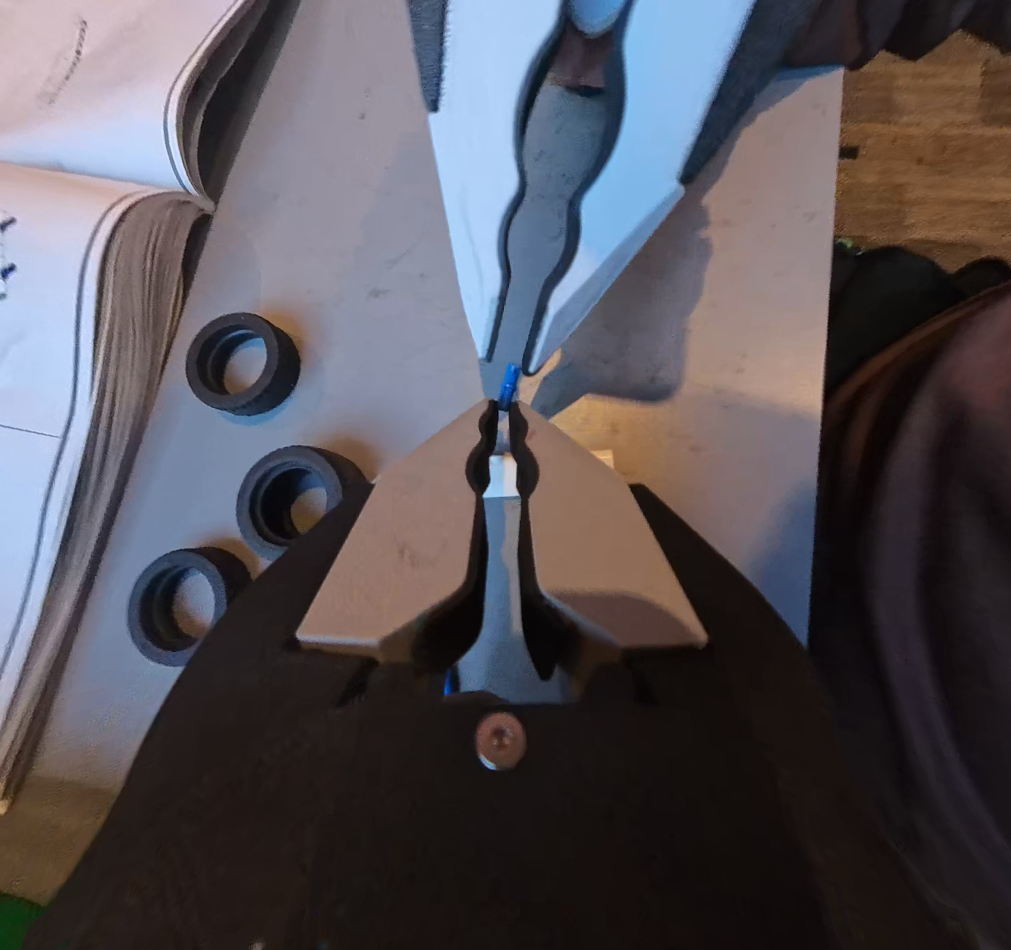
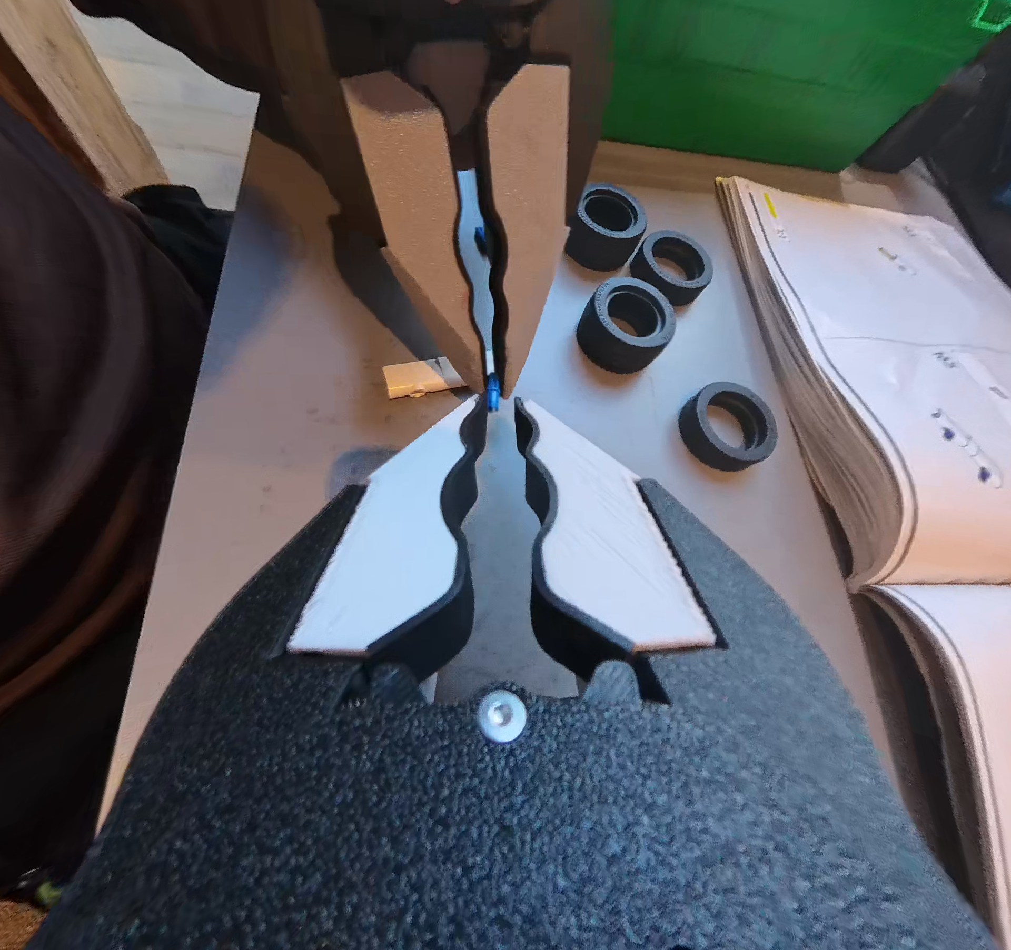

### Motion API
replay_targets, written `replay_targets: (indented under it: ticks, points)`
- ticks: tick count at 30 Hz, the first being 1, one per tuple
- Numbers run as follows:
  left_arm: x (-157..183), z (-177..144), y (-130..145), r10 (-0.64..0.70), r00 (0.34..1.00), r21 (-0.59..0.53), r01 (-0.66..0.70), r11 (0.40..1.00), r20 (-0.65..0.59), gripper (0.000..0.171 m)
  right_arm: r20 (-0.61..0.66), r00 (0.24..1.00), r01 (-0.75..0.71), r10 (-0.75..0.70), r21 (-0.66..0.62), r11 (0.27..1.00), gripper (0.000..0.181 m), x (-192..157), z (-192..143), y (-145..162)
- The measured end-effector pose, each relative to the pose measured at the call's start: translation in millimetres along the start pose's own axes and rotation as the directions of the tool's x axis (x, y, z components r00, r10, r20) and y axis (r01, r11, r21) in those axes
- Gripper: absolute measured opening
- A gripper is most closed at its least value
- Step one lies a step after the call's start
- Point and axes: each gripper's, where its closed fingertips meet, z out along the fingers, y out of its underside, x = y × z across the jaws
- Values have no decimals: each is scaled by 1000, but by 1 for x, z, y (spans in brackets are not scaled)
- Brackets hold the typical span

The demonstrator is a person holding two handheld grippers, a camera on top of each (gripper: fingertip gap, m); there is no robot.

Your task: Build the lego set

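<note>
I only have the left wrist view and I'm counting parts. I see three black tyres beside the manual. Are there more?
Observer: Yes. The right wrist view shows a fourth tyre, lying apart from the clustered tyres and nearer the right tongs.
Operator: Anything beyond the tyres?
Observer: A green bin stands past them, by the far end of the open manual.
Operator: Have the right tongs closed on the blue pin?
Observer: No, they are open. The blue pin lies against one finger only, with the other finger apart from it. The left tongs are clamped on it.
</note>
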Motion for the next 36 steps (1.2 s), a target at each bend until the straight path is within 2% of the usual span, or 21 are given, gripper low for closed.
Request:
replay_targets:
  ticks: [3, 14, 36]
  points:
    - [1, 0, 0, -69, 997, 4, 69, 998, -40, 2, -11, 999, 32, -32, -18, 999, 8, -3, 3, 0]
    - [1, 3, -1, -135, 988, 40, 138, 990, -77, 1, -16, 1000, 3, -3, -11, 1000, 4, -2, 3, 0]
    - [3, 2, -6, -165, 981, 83, 174, 981, -105, 1, -53, 998, 33, -33, 7, 999, 7, 0, -1, 0]
